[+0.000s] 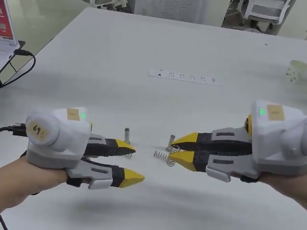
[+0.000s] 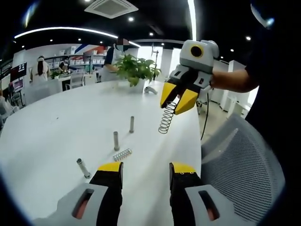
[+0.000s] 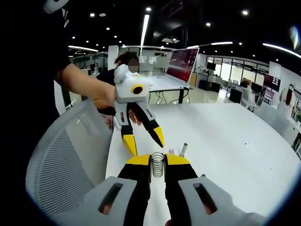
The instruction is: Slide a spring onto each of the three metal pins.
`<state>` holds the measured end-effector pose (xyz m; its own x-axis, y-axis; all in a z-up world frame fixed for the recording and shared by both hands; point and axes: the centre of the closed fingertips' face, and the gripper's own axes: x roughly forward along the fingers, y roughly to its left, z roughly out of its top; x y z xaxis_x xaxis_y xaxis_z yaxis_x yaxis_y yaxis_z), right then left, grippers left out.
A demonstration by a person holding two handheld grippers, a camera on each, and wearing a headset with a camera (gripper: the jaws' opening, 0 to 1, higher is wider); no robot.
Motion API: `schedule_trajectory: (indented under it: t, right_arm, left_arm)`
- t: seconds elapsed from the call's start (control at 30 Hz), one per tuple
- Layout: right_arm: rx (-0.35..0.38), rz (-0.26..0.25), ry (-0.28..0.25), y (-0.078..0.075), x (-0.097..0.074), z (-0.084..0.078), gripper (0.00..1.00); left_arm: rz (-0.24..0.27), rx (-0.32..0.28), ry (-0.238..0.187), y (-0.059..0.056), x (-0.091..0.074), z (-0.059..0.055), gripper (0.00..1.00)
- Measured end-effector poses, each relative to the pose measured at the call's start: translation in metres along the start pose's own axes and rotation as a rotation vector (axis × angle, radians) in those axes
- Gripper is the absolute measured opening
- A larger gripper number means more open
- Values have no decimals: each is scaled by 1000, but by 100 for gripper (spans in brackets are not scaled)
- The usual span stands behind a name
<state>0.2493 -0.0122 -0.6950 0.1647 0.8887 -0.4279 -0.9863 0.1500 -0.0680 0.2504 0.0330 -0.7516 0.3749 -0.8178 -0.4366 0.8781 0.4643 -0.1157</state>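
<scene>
My right gripper [image 1: 175, 152] is shut on a metal spring [image 1: 163, 156], which sticks out from its yellow tips just above the white table [image 1: 144, 57]. The right gripper view has that spring [image 3: 158, 165] upright between the tips [image 3: 158, 162]. In the left gripper view it hangs [image 2: 165, 118] from the right gripper [image 2: 172, 107]. My left gripper [image 1: 134, 164] is open and empty, facing the right one. Three steel pins stand on the table [image 2: 131, 124] [image 2: 116, 140] [image 2: 83, 167]. A second spring [image 2: 122, 154] lies beside the middle pin. Two pins [image 1: 127, 134] [image 1: 171, 140] stand between the grippers.
A white power strip [image 1: 184, 76] lies further back on the table. A paper cup [image 1: 296, 70] sits at the far right. A laptop and black cable [image 1: 19, 57] are at the left edge. A grey mesh chair [image 2: 244, 160] stands by the table's near side.
</scene>
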Motion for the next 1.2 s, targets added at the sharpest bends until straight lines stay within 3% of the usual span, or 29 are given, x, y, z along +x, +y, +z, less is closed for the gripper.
schedule_trajectory:
  t: [0.53, 0.7, 1.2]
  right_arm:
    - [41, -125, 22, -32, -20, -19, 8]
    - [55, -155, 30, -39, -27, -26, 8]
    - [88, -247, 44, -61, -47, -44, 8]
  left_arm:
    - [93, -62, 2, 17, -27, -22, 48]
    - [103, -91, -17, 18, -34, -23, 52]
    - [167, -130, -22, 30, -47, -34, 62]
